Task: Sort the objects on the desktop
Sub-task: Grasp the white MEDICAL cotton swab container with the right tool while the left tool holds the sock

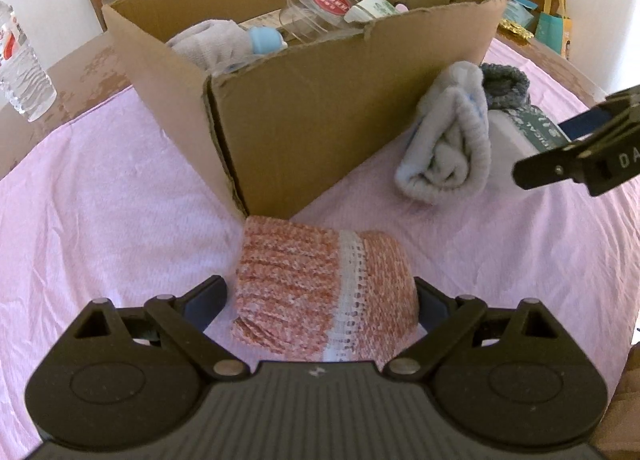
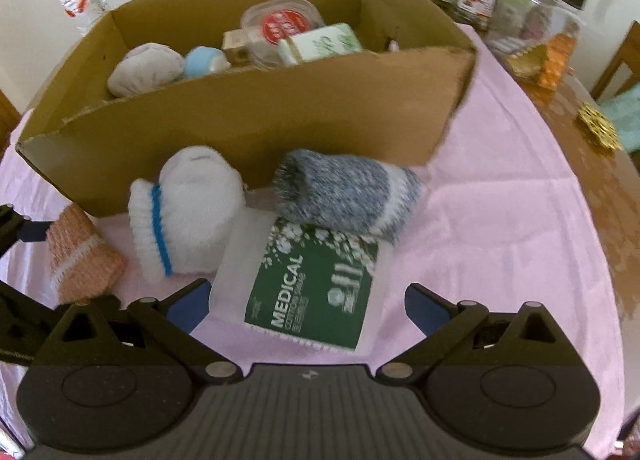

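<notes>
On the pink cloth covering the table, a cardboard box stands open, and your two grippers hover just in front of it. Your left gripper points down at a rolled pink-and-white knitted sock, which lies against the near corner of the box. Its jaws stand wide on either side of the sock; the right one appears to touch it, the left one sits just clear. Your right gripper hovers over a bag of medical cotton swabs with a green label, lying flat on the cloth. Its jaws are spread wide, with the bag between them and not gripped. A white sock with a blue stripe sits just left of the bag, touching the box wall. A blue-grey knitted sock rests across the bag's far edge. Inside the box lie a grey rolled sock, a small light-blue object, a clear round container with a red label and a green-and-white packet. A water bottle stands beyond the cloth.
</notes>
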